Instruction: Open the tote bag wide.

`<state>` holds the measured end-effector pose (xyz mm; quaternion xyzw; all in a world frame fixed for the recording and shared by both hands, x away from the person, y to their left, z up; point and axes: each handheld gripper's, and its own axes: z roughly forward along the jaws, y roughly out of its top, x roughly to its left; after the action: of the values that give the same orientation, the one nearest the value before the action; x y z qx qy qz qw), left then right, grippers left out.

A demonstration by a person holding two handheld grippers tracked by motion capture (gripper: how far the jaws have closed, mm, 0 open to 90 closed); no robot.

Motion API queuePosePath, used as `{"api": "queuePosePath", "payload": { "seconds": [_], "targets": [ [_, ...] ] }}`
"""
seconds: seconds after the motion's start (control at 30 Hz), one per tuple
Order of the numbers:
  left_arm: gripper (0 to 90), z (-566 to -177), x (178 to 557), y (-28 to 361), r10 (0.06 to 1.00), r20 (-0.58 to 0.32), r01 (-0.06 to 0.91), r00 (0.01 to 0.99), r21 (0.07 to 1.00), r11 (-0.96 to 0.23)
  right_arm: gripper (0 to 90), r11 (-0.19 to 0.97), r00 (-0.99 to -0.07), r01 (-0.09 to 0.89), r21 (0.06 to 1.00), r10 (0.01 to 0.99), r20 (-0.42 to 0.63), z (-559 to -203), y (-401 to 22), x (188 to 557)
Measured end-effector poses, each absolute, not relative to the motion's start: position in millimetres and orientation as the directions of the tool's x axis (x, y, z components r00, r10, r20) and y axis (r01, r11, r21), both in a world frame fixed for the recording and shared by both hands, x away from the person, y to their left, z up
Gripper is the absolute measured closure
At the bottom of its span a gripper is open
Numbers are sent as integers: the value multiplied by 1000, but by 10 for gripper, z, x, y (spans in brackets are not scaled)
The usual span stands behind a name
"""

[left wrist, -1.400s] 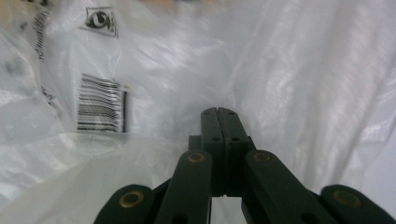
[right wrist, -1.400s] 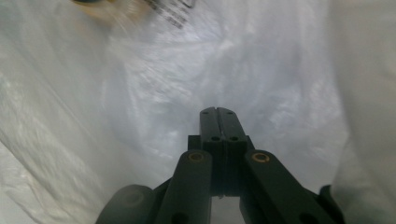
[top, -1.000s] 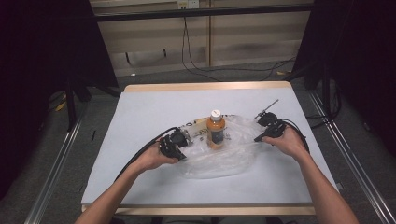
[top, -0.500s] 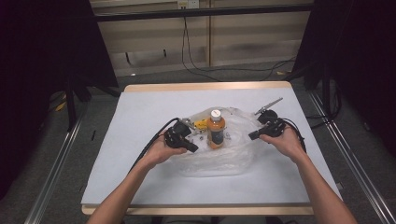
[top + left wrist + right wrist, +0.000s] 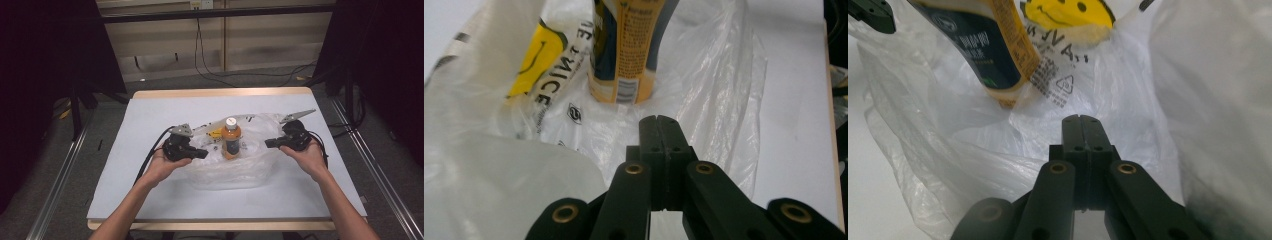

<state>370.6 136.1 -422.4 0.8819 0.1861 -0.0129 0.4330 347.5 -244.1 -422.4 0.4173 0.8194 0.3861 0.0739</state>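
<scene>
White table top [image 5: 150, 200], pale wooden edge along far and near sides. Grey floor [image 5: 165, 82] beyond table, black cables [image 5: 210, 75] trailing across it. Beige panelled wall [image 5: 270, 45] behind. Dark curtains [image 5: 45, 75] on both sides. Metal rail [image 5: 60, 185] running along left of table.

1. The left gripper [image 5: 202, 153] and right gripper [image 5: 270, 143] are black, each trailing a black cable.
2. Grey three-cornered plates sit on top.
3. Brass-coloured rivets stud the jaw links.
4. Forearms are bare, unsleeved.
</scene>
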Motion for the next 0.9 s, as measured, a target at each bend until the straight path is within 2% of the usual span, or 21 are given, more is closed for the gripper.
{"api": "queuePosePath", "payload": {
  "seconds": [0.47, 0.77, 0.9],
  "targets": [
    [900, -4146, 3581, 1574, 329, -205, 324, 922, 873, -364, 900, 249, -664, 525, 814, 718, 209, -4152, -2495, 3243],
    [900, -4016, 3479, 1714, 352, -171, 287, 920, 906, -311, 900, 212, -677, 461, 862, 711, 187, -4055, -2514, 3098],
    [900, -3956, 3438, 1749, 339, -187, 284, 922, 922, -264, 900, 187, -673, 432, 882, 718, 177, -4015, -2522, 3048]
  ]
}}
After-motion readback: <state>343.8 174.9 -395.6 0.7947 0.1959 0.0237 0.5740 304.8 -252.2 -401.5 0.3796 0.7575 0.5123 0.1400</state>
